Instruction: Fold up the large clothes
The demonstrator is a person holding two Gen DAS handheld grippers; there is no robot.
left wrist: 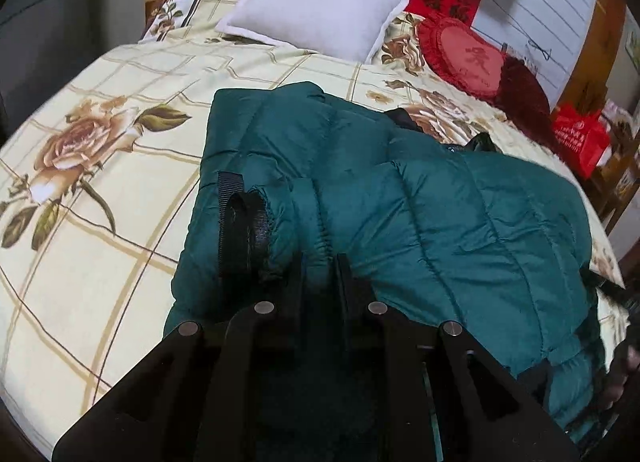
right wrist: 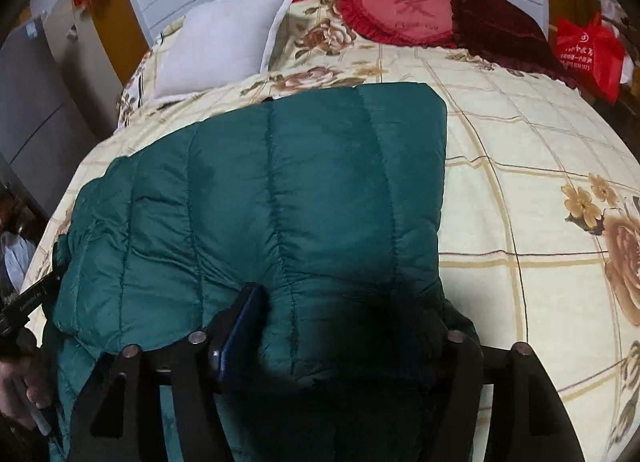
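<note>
- The bed, under a cream sheet with a grid and rose print, fills both views; a white pillow and a red heart cushion lie toward twelve o'clock.
- The green quilted jacket lies flat across the bed's middle, puffy, its stitched panels running lengthwise, one square edge toward one o'clock in the right view.
- The right tongs tilt steeply down over the jacket's near hem, the fingers standing apart with padded cloth bulging between them; I cannot tell whether the pads press on it.
- The left tongs also point steeply down, fingers nearly together, pinching a ridge of the jacket's sleeve.
- The sleeve cuff, dark-lined with a black strap, lies at eleven o'clock from those fingertips.
- A hand grips a handle at eight o'clock in the right view.
</note>
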